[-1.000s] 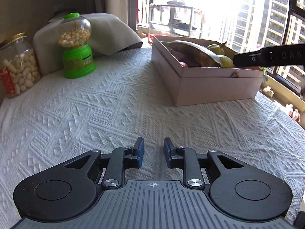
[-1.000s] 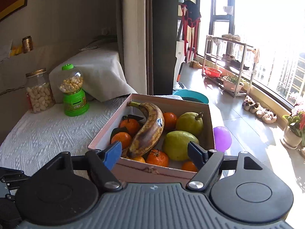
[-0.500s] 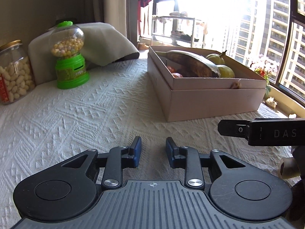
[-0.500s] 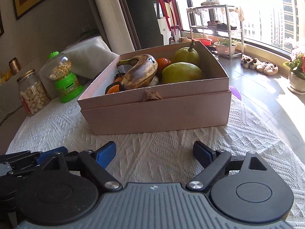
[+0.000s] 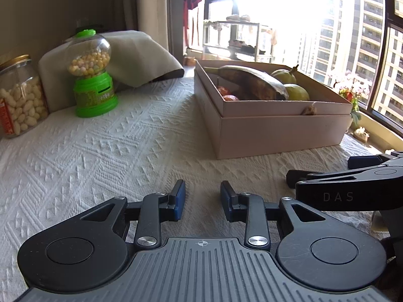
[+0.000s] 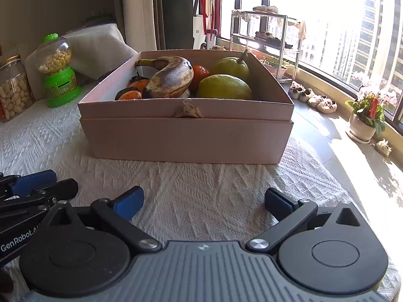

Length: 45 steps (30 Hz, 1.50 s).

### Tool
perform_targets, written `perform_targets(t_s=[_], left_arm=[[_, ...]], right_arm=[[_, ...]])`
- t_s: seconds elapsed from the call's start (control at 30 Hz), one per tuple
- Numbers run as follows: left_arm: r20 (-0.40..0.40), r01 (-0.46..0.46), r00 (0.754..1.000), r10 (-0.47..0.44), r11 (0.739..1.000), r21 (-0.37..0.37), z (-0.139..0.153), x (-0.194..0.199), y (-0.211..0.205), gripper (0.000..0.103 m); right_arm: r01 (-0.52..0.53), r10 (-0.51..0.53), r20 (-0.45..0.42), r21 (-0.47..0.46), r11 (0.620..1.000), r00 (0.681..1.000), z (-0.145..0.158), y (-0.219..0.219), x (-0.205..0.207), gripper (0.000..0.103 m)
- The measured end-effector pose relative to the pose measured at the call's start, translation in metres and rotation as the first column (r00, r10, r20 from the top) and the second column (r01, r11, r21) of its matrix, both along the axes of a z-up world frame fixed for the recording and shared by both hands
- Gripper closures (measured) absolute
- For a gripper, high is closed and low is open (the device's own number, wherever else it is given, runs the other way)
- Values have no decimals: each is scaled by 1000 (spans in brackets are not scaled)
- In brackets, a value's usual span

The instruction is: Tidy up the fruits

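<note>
A pink cardboard box (image 6: 186,138) stands on the white tablecloth. It holds a browned banana (image 6: 171,78), two green pears (image 6: 224,86) and several oranges (image 6: 201,73). My right gripper (image 6: 204,197) sits low over the cloth, just in front of the box's near wall. Its jaws are opening wide with nothing between them. My left gripper (image 5: 202,191) hovers over bare cloth to the left of the box (image 5: 277,130). Its jaws are opening a little and are empty. Each gripper shows at the edge of the other's view.
A green candy dispenser (image 5: 93,85) and a jar of nuts (image 5: 17,95) stand at the table's far left, before a grey cushion (image 5: 141,52). The table drops off right of the box, toward the floor, a flower pot (image 6: 365,118) and a metal rack (image 6: 267,32).
My right gripper came down from above the box to the cloth in front of it, and its jaws spread wider. The left jaws parted slightly.
</note>
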<state>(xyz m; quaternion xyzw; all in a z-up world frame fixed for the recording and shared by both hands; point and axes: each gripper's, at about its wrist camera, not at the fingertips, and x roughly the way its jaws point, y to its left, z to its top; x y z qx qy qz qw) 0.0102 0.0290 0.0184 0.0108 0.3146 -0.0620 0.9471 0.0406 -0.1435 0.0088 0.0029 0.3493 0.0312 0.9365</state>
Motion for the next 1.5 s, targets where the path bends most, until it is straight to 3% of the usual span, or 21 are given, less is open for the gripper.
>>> perform_targets(t_s=[1.5], left_arm=[[3,-4,1000,4,1000,6,0,5,-2,69]], right_arm=[[23,-23,27,-2,1000,999,-4,1,-7,0]])
